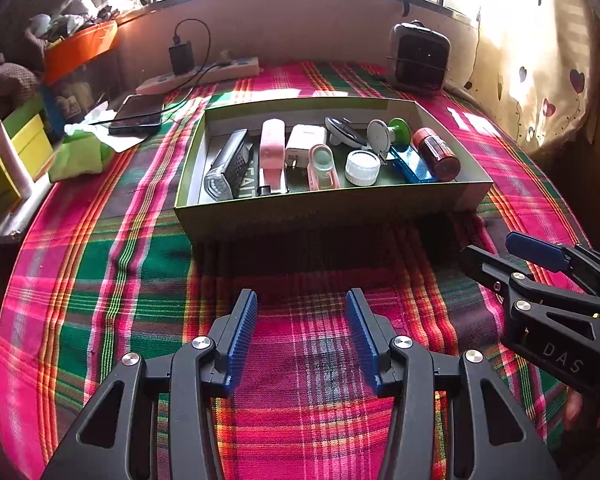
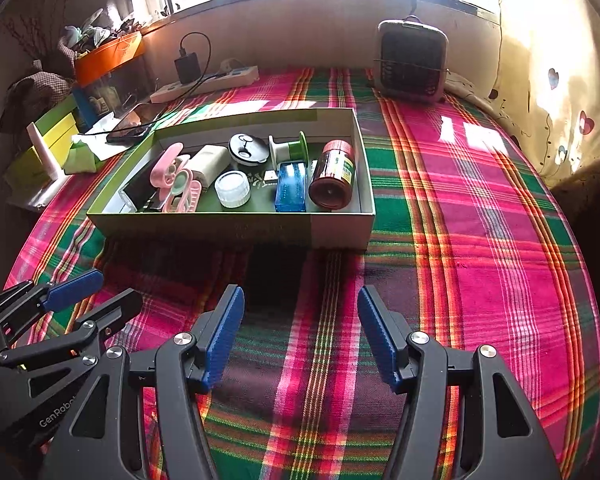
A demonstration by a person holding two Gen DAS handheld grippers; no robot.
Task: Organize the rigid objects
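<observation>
Two tools in play, both empty, both short of the box.

Left wrist view: left tool (image 1: 301, 332) has its blue pads apart with only plaid cloth (image 1: 148, 272) between them, nothing gripped. Green box (image 1: 324, 210) sits mid-cloth, ahead of the tool, near wall facing it. Inside, left to right: grey flashlight (image 1: 226, 170), pink stapler-like item (image 1: 272, 152), white charger plug (image 1: 305, 142), pink case (image 1: 322, 166), white jar (image 1: 363, 167), green spool (image 1: 392, 133), blue clear block (image 1: 414, 166), red bottle (image 1: 438, 152) lying on its side by the right wall. Right tool (image 1: 496, 254) enters at the right edge, jaws apart, empty.

Right wrist view: right tool (image 2: 301, 330) pads apart, nothing between them, over bare cloth. Box is up and left of it; red bottle (image 2: 334, 176) touches or nearly touches the right wall, blue clear block (image 2: 291, 187) just beside it. Black round lid (image 2: 247, 149) towards the far wall. Left tool (image 2: 100, 292) shows at the left edge, also apart.

Risks, judged: items are packed close, so reaching for one likely nudges its neighbour; the bottle and jar can roll. Box looks light, so a pad catching its near wall could drag it across the cloth. Tools are close together, so a collision is possible if both go in together.
</observation>
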